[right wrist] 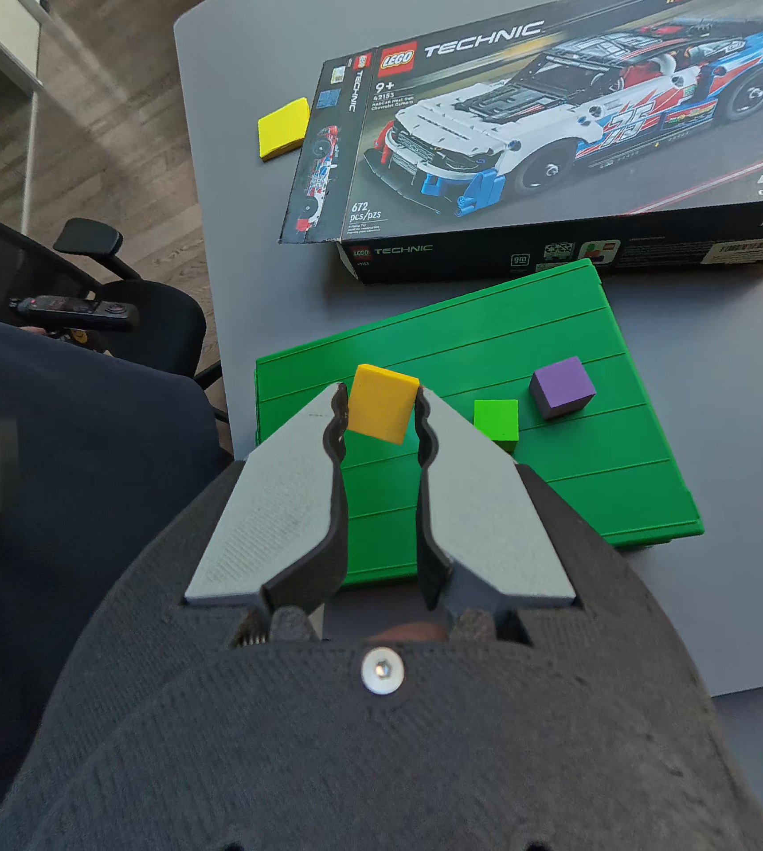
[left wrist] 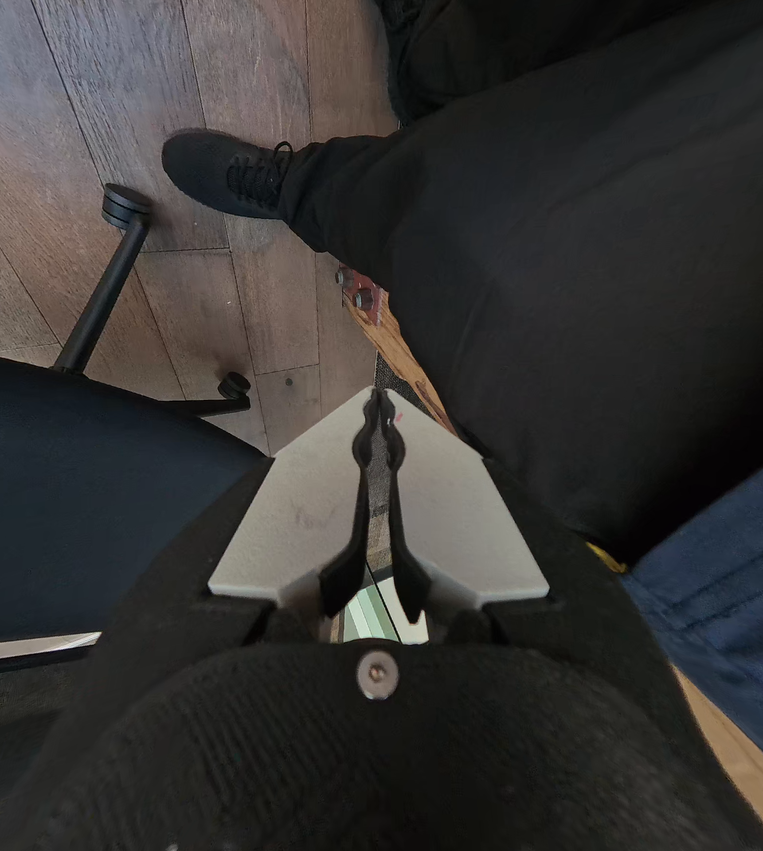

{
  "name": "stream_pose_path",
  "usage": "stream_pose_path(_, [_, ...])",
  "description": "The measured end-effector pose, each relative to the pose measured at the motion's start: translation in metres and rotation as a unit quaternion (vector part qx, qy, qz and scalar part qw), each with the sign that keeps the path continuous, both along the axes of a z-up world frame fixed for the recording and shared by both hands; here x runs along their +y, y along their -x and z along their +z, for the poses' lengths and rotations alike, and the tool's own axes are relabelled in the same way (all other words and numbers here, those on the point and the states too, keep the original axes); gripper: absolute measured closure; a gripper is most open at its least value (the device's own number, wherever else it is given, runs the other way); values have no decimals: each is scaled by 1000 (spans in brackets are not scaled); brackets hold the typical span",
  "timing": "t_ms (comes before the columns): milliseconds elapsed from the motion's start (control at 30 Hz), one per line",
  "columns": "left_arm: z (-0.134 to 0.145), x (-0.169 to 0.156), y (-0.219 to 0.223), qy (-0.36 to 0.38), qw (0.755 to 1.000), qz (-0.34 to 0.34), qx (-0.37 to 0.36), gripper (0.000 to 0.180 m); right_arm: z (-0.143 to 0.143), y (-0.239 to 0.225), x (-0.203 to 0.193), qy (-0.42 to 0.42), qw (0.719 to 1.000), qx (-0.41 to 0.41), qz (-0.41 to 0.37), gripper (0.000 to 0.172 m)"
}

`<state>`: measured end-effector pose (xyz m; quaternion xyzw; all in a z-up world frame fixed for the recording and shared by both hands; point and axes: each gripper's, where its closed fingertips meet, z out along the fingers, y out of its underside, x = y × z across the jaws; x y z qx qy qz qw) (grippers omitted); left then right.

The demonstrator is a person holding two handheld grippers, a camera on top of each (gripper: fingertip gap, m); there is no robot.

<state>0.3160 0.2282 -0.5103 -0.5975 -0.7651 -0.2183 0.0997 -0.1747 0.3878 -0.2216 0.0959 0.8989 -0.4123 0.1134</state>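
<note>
**Right claw clamped on orange block over green board; left claw closed, hanging off the table**

Right gripper: fingers apart by the width of an orange block, both pads pressed on its sides. Block sits tilted, lifted off the green board near the board's left edge, board surface showing under its lower corner.

On the board, right of the orange block: a green cube just beside the right finger, then a purple cube a bit further right and toward the board's far edge. Both rest on the board, apart from each other.

Board lies on a grey table. Past the board's far edge: a toy car box, its near side touching or just shy of the board corner, hard to tell at this angle. Left of the box, a flat yellow pad on the table.

Left of the board, off the table: black chair and a dark handheld device above it.

Left gripper: tips together, nothing between them. It points down at a wood floor, between a chair seat and a person's black trouser leg. Black shoe on the floor ahead, chair caster left of the shoe.
</note>
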Motion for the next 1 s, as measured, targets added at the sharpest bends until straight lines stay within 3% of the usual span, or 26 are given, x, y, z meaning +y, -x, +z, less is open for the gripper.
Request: stream_pose_path(1000, [0, -11, 15, -5, 1000, -14, 6, 180, 2, -2, -4, 2, 1000, 13, -10, 145])
